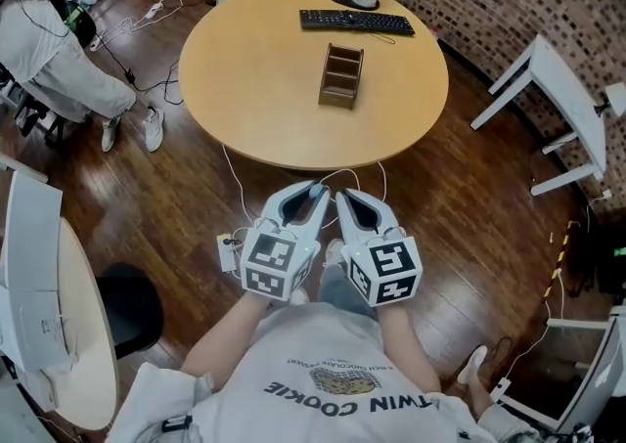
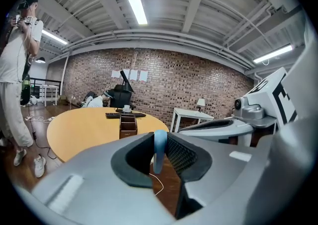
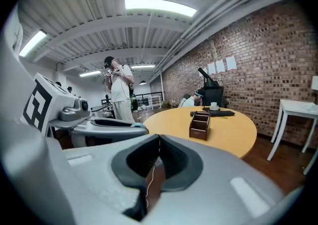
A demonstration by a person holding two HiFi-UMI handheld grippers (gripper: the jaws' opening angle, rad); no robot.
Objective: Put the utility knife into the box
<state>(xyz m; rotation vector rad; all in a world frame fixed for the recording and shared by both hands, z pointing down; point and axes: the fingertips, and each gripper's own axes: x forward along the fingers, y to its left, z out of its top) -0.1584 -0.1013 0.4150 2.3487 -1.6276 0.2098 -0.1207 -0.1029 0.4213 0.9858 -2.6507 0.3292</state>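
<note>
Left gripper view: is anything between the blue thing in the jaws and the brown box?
Nothing visible. Only floor and bare table lie between the blue utility knife in the left gripper and the box; the keyboard sits beyond it.

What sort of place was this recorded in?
Probably an office or lab-type workroom: a brick wall, a round wooden table carrying a keyboard and a small wooden box, a white desk nearby, and cables trailing across the wood floor.
</note>
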